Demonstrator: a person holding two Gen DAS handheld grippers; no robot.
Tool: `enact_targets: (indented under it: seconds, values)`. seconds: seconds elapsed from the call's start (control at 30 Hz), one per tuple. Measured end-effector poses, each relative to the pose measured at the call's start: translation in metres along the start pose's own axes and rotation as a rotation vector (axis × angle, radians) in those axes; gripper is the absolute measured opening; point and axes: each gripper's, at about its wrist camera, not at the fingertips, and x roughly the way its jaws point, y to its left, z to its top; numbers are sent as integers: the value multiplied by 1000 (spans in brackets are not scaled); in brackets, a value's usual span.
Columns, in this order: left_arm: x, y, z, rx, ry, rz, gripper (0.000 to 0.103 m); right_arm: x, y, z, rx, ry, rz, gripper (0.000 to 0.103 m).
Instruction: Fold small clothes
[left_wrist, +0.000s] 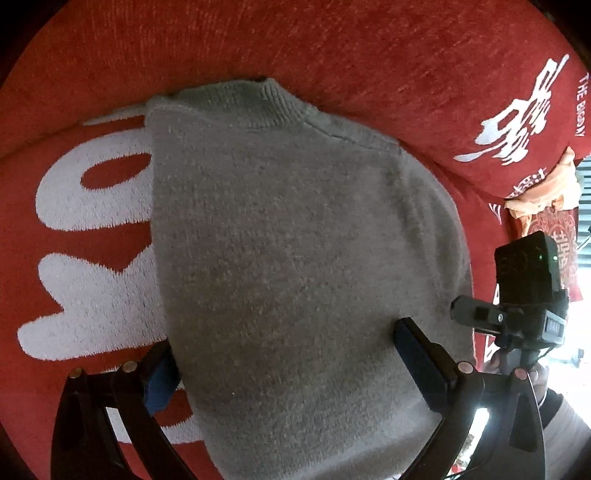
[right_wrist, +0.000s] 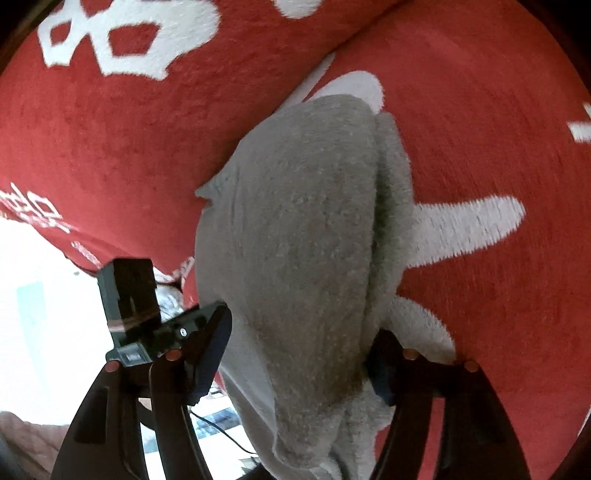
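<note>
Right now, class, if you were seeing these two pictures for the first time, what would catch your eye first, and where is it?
A fuzzy grey sweater fills the middle of both views, collar at the far end, lying on a bright red cover with big white lettering. In the foreground, each black claw, left and right, straddles the sweater's near end.

A red plush cover (left_wrist: 332, 44) with big white lettering (left_wrist: 85, 192) lies over the seat and runs up the backrest. At its right end sits a red cushion (left_wrist: 517, 122) printed with white characters, a crumpled orange cloth (left_wrist: 543, 195) just below it.
</note>
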Motion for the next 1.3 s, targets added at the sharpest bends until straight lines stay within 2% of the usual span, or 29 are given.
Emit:
enact_targets:
  seconds: [0.03,0.07,0.1,0.17,0.23,0.37,0.5,0.67,0.9,1.07,1.17,1.3]
  values:
    - [-5,1,-1,-5,-3,4,96,-3,-1,-2,12,-7,-1,63]
    - [-7,3,-1,-15,-14,19,85,-2,-1,-4,25,-4,-7,40]
    - [-6,-6,-3,-22,-23,22,79,-2,-1,-6,31,2,-14,38]
    - [-14,-5,-6,-30,-47,7,57,-3,7,-11,26,-31,8,37]
    - [-24,-3,-11,-37,-67,-23,48,-7,16,-16,31,-53,49,36]
    - [-41,3,-17,-51,-82,-88,47,-14,33,-29,27,-58,102,36]
    - [-64,1,-34,-22,-102,-106,47,-16,53,-47,10,-50,116,36]
    - [-103,21,-67,-24,-121,-119,47,-13,77,-76,-3,-41,145,36]
    - [-148,77,-115,-68,-115,-54,47,50,100,-121,14,26,184,36]
    - [-151,118,-146,-121,-94,-11,47,98,101,-150,65,76,198,36]
    - [-142,139,-160,-153,-76,10,47,116,97,-158,76,100,151,36]
    - [-135,152,-172,-169,-52,71,48,119,93,-159,86,87,-72,46]
